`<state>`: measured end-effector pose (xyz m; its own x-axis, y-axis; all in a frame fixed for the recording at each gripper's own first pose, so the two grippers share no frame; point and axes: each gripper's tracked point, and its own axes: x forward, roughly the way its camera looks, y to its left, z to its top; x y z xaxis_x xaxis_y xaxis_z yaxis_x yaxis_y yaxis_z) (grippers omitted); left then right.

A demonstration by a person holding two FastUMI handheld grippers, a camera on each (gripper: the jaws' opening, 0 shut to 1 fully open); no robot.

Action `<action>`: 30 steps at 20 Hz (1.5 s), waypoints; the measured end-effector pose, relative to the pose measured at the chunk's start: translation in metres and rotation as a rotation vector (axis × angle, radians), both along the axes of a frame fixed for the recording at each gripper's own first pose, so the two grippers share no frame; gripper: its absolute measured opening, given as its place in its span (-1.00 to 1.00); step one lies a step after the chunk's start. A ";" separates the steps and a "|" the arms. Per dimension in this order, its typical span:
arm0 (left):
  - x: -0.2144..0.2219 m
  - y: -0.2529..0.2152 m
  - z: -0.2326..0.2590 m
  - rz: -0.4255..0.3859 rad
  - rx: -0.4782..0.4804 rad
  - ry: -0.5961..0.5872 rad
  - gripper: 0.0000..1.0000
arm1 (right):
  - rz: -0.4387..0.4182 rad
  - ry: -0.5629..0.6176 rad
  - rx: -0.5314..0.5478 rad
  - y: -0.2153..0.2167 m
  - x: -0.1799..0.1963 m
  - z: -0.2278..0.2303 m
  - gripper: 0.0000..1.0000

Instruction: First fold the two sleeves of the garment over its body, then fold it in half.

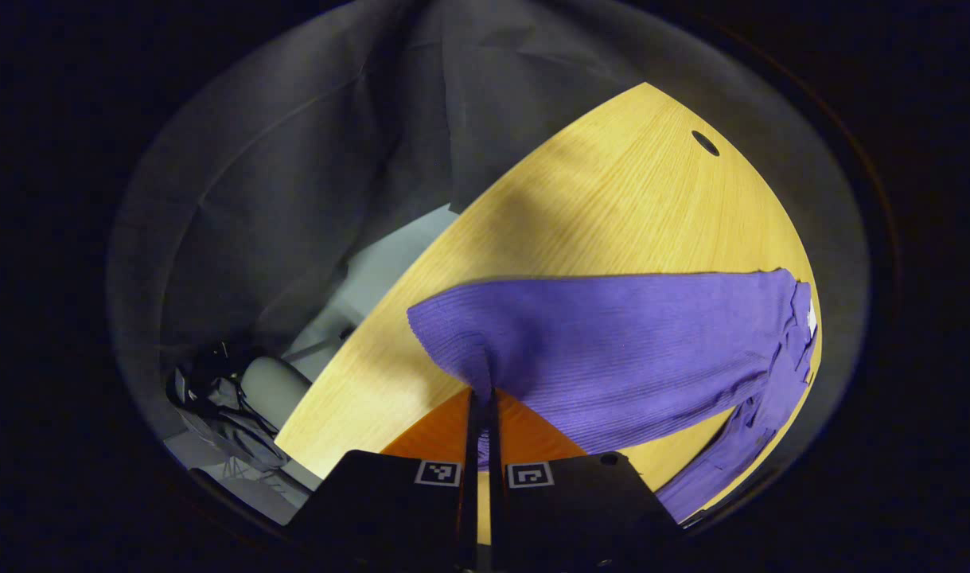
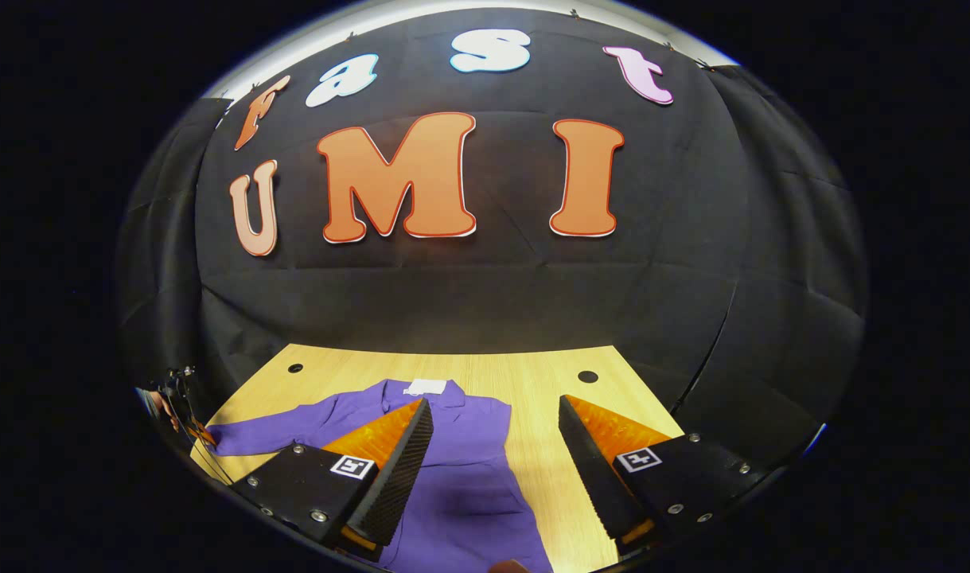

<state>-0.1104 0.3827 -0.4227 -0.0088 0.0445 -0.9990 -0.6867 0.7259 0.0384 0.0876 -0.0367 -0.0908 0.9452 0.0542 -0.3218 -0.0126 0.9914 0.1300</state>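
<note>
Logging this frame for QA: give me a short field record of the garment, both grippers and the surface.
garment: purple ribbed knit garment, a part lifted off the table, the rest lying on it
left gripper: shut on the garment's fabric, holding it up
right gripper: open, above the garment's body, holding nothing
surface: light wooden table with round holes
fold state: one sleeve lies spread out sideways

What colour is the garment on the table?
Purple, with a fine ribbed knit texture. The garment shows best in the left gripper view, where the left gripper pinches its fabric.
</note>
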 end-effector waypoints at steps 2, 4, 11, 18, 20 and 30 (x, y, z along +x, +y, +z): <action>0.012 -0.007 0.014 -0.041 0.019 -0.022 -0.86 | 0.005 -0.015 -0.012 -0.004 0.001 0.005 0.89; 0.030 -0.022 0.030 -0.101 0.024 -0.058 -0.85 | 0.011 -0.024 -0.019 -0.005 0.001 0.009 0.89; 0.097 -0.104 0.080 -0.303 0.002 -0.190 -0.86 | 0.014 -0.023 -0.022 -0.012 0.000 0.002 0.89; 0.161 -0.187 0.119 -0.465 -0.029 -0.272 -0.86 | 0.010 -0.009 0.028 -0.025 -0.013 -0.005 0.89; 0.176 -0.212 0.128 -0.516 -0.044 -0.290 -0.87 | 0.007 -0.006 0.017 -0.030 -0.014 -0.007 0.89; 0.233 -0.356 0.138 -0.773 -0.148 -0.331 -0.86 | -0.008 0.020 0.097 -0.047 -0.032 -0.022 0.89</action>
<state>0.1229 0.0263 -0.2850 0.2634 -0.2136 -0.9407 0.0448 0.9768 -0.2092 0.0559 -0.0832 -0.1132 0.9393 0.0784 -0.3341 -0.0010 0.9742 0.2259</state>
